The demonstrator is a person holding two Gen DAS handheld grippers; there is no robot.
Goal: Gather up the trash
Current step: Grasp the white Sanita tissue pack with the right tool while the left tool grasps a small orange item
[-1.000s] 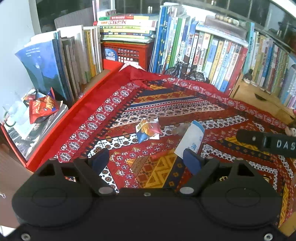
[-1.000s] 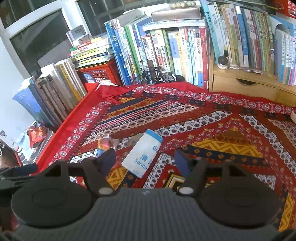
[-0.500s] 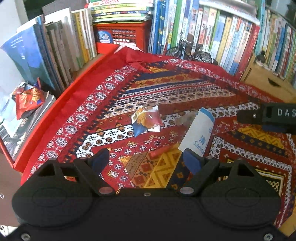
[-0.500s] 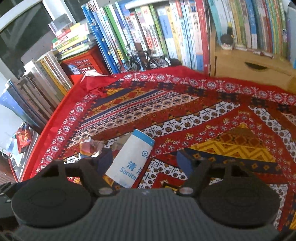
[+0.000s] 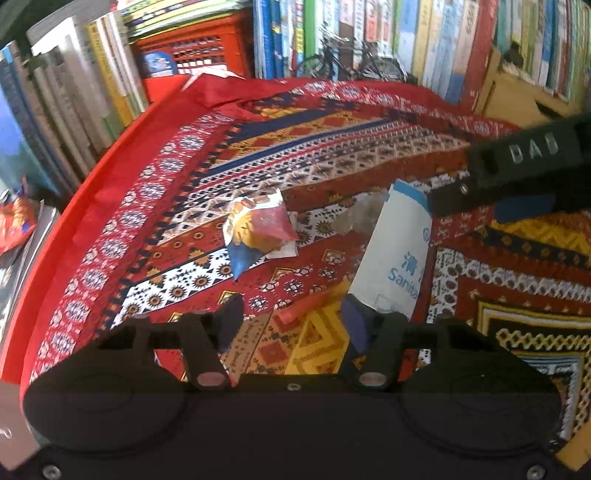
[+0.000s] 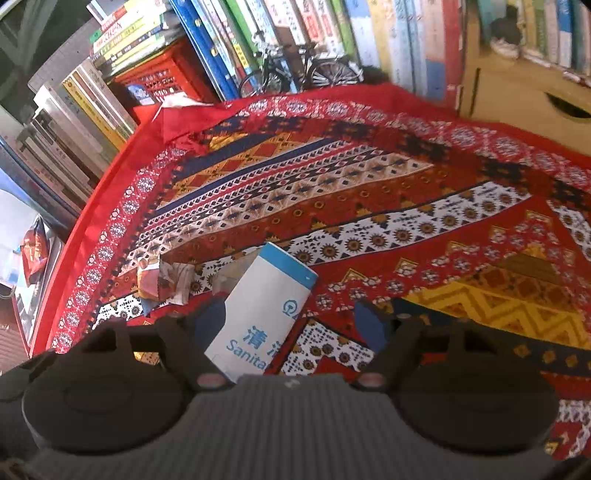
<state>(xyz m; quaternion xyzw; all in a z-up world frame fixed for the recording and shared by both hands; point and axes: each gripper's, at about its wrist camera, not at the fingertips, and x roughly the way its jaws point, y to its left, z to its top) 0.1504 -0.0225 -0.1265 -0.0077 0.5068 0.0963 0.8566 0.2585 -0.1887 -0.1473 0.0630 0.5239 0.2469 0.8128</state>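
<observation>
Right tongs [image 6: 291,325] moved closer, spread, straddling white packet [image 6: 266,310]; left tongs [image 5: 291,321] spread.

Both wrist cameras look forward and down over their own fingers, low and close above the patterned cloth [image 5: 332,147], toward the row of books [image 6: 332,29] behind it. The left view sits left of the white sanitary bag [image 5: 399,243], the right view almost over it [image 6: 266,306]. Both share the bag, the crumpled wrapper [image 5: 262,229] left of it, and the toy bicycle [image 6: 299,70] beyond.
</observation>
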